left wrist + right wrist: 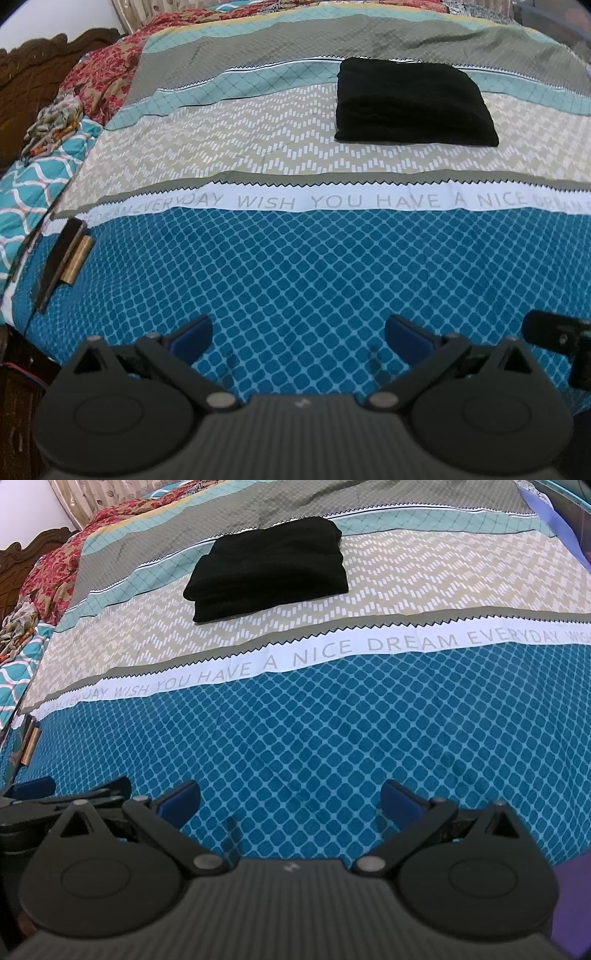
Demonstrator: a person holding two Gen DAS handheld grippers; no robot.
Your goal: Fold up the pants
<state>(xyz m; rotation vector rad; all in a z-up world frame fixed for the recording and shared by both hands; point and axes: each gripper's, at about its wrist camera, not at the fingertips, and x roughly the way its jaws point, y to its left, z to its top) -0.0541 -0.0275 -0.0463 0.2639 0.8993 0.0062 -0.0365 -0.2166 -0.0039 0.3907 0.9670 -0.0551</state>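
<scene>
- Both views are evenly and fairly brightly lit by soft, diffuse light; its source cannot be made out, though it may come from above.
- Shadows are faint: a thin dark edge under the folded black pants, and soft finger shadows on the bedspread below each gripper.
- The pants read as near-solid black, folds barely visible.
- No glare or blown-out highlights on the fabric.
- Strong fisheye bending: the printed white band curves, and the corners fall into dark vignette.
- The left gripper and right gripper bodies up close look soft; far edges blur slightly.
</scene>
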